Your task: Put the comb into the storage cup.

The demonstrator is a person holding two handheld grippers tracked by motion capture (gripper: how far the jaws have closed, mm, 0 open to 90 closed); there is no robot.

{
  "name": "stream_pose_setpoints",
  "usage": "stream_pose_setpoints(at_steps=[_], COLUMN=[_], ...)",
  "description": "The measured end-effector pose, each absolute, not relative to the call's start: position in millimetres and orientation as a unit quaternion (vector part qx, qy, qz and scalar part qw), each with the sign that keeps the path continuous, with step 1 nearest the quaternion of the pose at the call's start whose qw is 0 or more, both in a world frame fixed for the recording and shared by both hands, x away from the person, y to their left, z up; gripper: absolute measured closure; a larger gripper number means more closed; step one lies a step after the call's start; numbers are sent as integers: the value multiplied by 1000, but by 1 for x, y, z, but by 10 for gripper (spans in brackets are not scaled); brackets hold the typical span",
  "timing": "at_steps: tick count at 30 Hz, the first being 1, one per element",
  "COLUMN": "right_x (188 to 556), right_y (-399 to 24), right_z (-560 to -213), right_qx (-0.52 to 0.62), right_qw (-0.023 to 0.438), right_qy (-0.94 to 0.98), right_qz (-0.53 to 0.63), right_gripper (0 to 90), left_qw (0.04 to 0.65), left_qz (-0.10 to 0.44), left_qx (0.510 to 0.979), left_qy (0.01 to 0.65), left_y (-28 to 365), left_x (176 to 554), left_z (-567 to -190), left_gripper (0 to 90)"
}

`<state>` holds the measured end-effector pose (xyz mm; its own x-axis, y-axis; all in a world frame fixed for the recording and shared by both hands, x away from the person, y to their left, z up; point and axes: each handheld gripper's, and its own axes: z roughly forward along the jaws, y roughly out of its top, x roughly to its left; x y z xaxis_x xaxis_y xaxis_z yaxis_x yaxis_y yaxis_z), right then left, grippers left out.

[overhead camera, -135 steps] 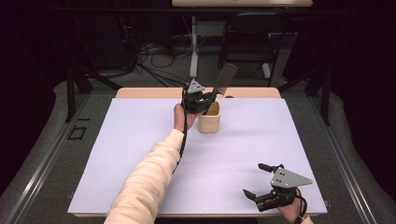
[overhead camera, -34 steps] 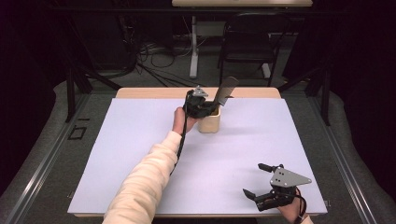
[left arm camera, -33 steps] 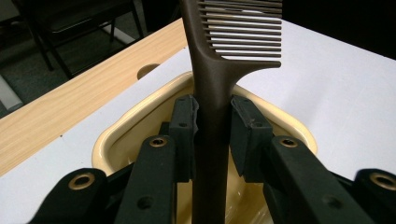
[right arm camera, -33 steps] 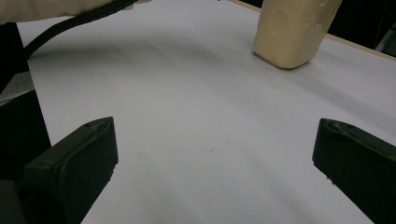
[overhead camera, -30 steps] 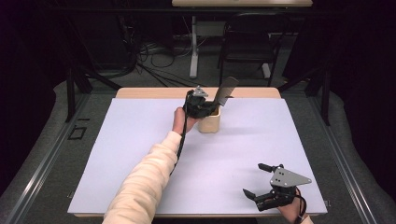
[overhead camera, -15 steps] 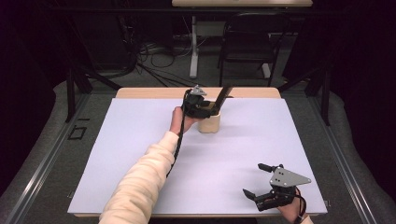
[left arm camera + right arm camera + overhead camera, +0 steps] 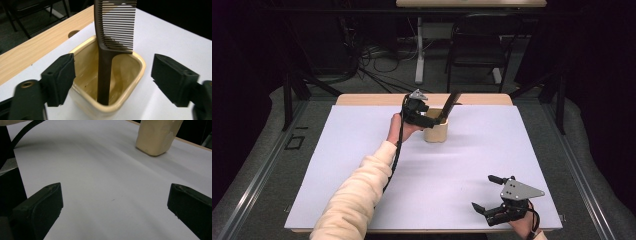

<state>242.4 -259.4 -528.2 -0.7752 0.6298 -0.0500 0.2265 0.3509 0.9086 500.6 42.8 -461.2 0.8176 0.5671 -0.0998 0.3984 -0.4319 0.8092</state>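
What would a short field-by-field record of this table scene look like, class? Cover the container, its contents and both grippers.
Container: cream cup, upright on the white table cover
Contents: dark comb, handle down inside the cup, teeth up, leaning
Left gripper: jaws open either side of the cup, gripping nothing
Right gripper: jaws open, empty, at the table's near right corner

Your left gripper (image 7: 110,82) now stands open around the cup (image 7: 107,82); the comb (image 7: 110,47) leans there, released.
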Motion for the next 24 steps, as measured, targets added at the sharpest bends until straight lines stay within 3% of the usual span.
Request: stream_pose_setpoints(at_steps=[14, 24], right_x=[243, 243], right_y=[-260, -260], right_z=[-528, -528], right_qx=[265, 272], right_qw=[203, 201], right_qy=[797, 796], right_qz=[502, 503], right_gripper=[0, 0], left_qw=[423, 415], left_qz=[106, 117], left_qx=[855, 856], left_qy=[281, 285], left_y=[56, 73], left_x=[480, 466], left_z=[-452, -452], left_gripper=[24, 3])
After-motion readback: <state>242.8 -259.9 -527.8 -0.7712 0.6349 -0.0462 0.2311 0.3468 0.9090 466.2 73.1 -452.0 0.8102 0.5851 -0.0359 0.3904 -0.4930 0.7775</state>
